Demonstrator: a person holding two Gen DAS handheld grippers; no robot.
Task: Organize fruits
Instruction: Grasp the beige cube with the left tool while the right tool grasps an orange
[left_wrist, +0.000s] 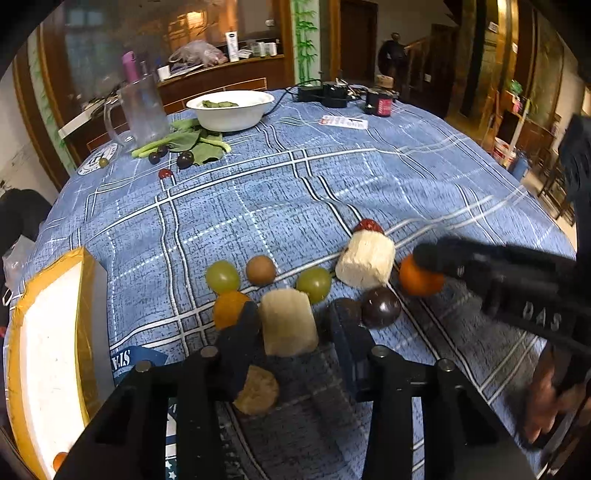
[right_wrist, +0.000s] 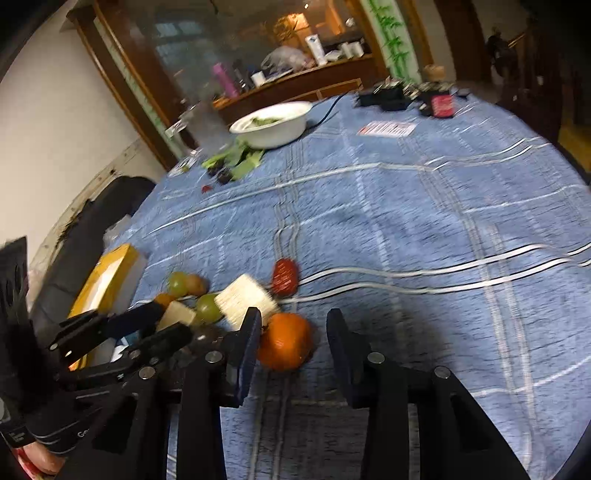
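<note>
Fruits lie in a cluster on the blue plaid cloth (left_wrist: 295, 192). My left gripper (left_wrist: 291, 325) is open with a pale sugarcane chunk (left_wrist: 288, 323) standing between its fingers. Around it are two green grapes (left_wrist: 222, 276) (left_wrist: 314, 283), a brown longan (left_wrist: 260, 270), an orange fruit (left_wrist: 229, 308), a dark round fruit (left_wrist: 381, 307), a second sugarcane chunk (left_wrist: 365, 260) and a red date (left_wrist: 369, 225). My right gripper (right_wrist: 295, 332) is open around a tangerine (right_wrist: 285, 341), which also shows in the left wrist view (left_wrist: 419, 278).
A yellow-edged white foam box (left_wrist: 51, 354) sits at the left, also in the right wrist view (right_wrist: 107, 280). At the far side stand a white bowl (left_wrist: 231, 107), a clear jug (left_wrist: 142, 110), green leaves with dark grapes (left_wrist: 184, 158), and black electronics (left_wrist: 325, 94).
</note>
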